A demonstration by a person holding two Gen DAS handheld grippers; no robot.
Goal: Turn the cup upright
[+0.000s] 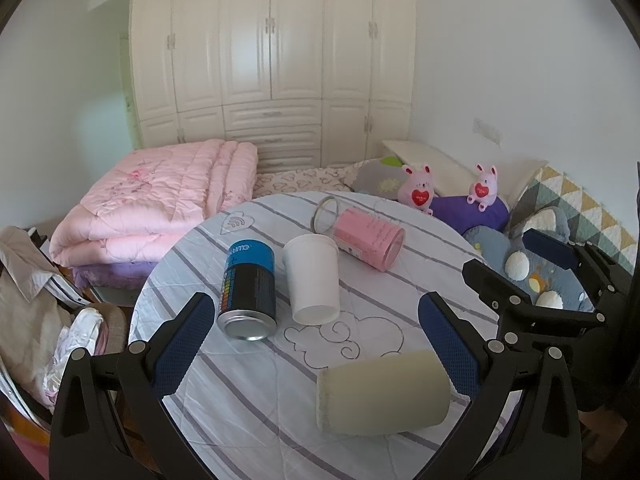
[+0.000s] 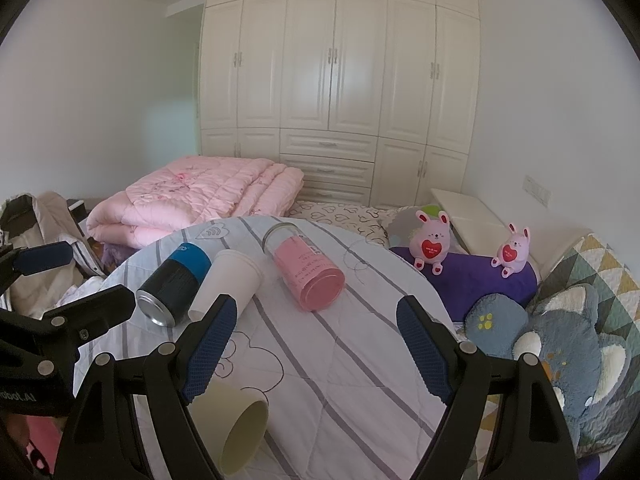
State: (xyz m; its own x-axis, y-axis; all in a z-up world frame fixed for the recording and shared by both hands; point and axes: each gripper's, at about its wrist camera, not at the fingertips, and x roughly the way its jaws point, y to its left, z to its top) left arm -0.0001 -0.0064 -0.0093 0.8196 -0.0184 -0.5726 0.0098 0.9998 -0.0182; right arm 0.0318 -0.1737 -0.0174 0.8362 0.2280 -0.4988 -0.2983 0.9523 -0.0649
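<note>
Gaping wide and holding nothing, both jaws hover over the quilted surface (image 1: 248,400); the cream cup (image 1: 382,394) lies on its side just inside the left gripper (image 1: 316,332), against its right jaw. Closing on that round wall could roll it off the near edge, or nudge the white cup (image 1: 312,280) and can (image 1: 249,288) lying beyond; the right gripper (image 2: 316,328) has nothing between its jaws.

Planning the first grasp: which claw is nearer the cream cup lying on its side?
Left. The left claw straddles the cream cup, open. The right claw, also open, has the cup low beside its left finger.
</note>
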